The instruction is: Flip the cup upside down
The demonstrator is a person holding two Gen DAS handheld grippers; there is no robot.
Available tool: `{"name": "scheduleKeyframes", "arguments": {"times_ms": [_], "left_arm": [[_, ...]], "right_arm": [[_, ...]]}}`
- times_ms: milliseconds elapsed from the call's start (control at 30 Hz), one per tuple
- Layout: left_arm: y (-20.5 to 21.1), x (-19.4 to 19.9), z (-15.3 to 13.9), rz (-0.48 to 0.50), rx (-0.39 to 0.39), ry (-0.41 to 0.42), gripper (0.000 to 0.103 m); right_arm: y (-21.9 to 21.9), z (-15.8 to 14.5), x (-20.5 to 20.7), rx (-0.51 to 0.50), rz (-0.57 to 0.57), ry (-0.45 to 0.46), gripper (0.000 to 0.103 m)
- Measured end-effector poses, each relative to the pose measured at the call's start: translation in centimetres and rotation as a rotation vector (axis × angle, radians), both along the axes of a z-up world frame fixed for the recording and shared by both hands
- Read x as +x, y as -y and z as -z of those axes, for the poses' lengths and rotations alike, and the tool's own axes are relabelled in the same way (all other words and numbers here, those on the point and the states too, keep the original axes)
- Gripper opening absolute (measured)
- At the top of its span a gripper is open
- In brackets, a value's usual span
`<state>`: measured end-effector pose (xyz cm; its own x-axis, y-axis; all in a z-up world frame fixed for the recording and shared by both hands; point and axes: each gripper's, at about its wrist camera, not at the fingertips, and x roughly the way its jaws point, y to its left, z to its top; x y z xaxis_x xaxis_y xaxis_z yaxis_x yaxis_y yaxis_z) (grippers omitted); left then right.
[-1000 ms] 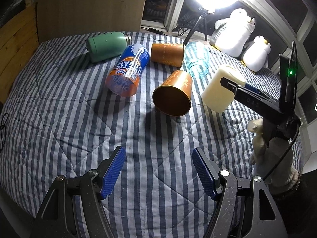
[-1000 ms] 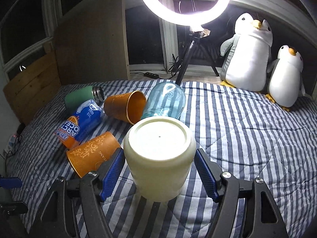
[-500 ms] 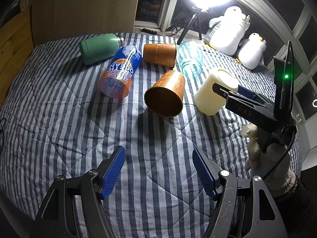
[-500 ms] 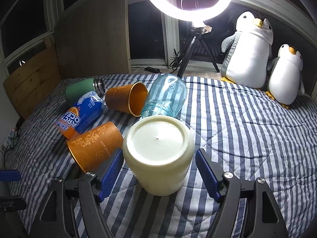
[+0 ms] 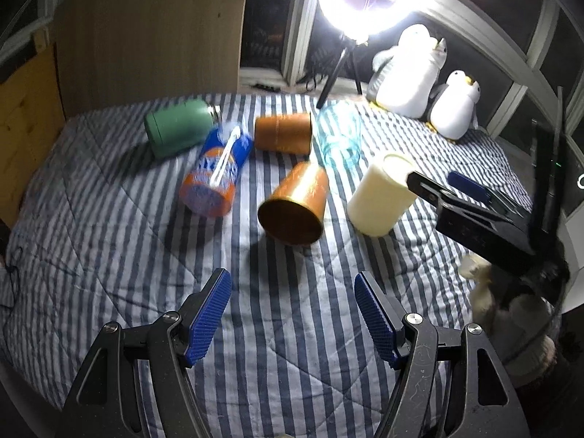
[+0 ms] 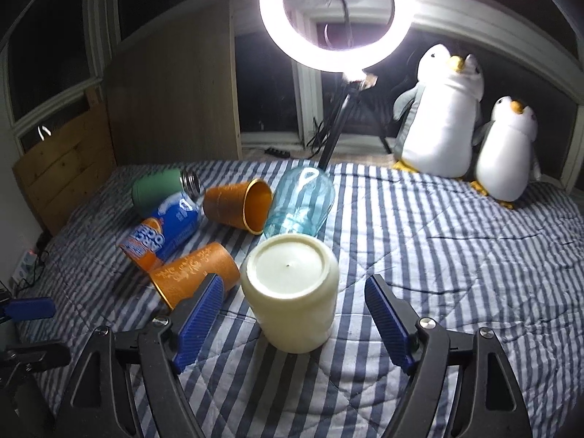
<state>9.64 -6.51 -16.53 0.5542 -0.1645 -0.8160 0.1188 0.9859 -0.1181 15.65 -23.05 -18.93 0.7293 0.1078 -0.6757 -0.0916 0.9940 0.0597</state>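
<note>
A cream cup (image 6: 290, 297) stands upside down on the striped bedspread, its closed base facing up. My right gripper (image 6: 294, 315) is open, its blue pads on either side of the cup and clear of it. The cup also shows in the left wrist view (image 5: 381, 195), with the right gripper (image 5: 452, 197) beside it. My left gripper (image 5: 294, 314) is open and empty, low over the bed in front of an orange cup (image 5: 294, 206) lying on its side.
A second orange cup (image 6: 239, 210), a clear blue glass (image 6: 301, 204), a blue-orange can (image 6: 160, 235) and a green flask (image 6: 162, 191) lie on their sides at the back left. Two plush penguins (image 6: 443, 116) and a ring light (image 6: 335, 14) stand behind the bed.
My right gripper has drawn back a little from the cream cup, which stays upside down. The left gripper's view has shifted slightly; it stays open.
</note>
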Motion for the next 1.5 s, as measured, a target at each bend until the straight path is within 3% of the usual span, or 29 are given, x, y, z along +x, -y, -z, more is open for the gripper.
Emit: {"name": "scheduleKeyframes", "arguments": {"times_ms": [100, 200, 467, 567, 867, 1500], "left_arm": [[0.3, -0.6, -1.4, -0.005, 0.018, 0.071, 0.074], [0.6, -1.6, -3.4, -0.022, 0.041, 0.178, 0.081], [1.3, -5.9, -9.2, -0.118, 0.136, 0.553, 0.097], [1.2, -6.8, -10.9, -0.135, 0.126, 0.608, 0.1], [0.8, -9.0, -12.5, -0.153, 0.111, 0.666, 0.102], [0.3, -9.0, -12.2, -0.112, 0.082, 0.628, 0.102]], "right_arm": [[0.1, -2.1, -1.6, -0.01, 0.031, 0.062, 0.077], [0.3, -4.5, -3.1, -0.017, 0.07, 0.13, 0.08], [0.4, -10.2, -7.9, -0.019, 0.164, 0.313, 0.094], [0.4, -11.8, -9.7, -0.025, 0.187, 0.364, 0.095], [0.1, -13.9, -13.5, -0.029, 0.246, 0.441, 0.101], [-0.5, -14.7, -15.7, -0.058, 0.29, 0.463, 0.102]]}}
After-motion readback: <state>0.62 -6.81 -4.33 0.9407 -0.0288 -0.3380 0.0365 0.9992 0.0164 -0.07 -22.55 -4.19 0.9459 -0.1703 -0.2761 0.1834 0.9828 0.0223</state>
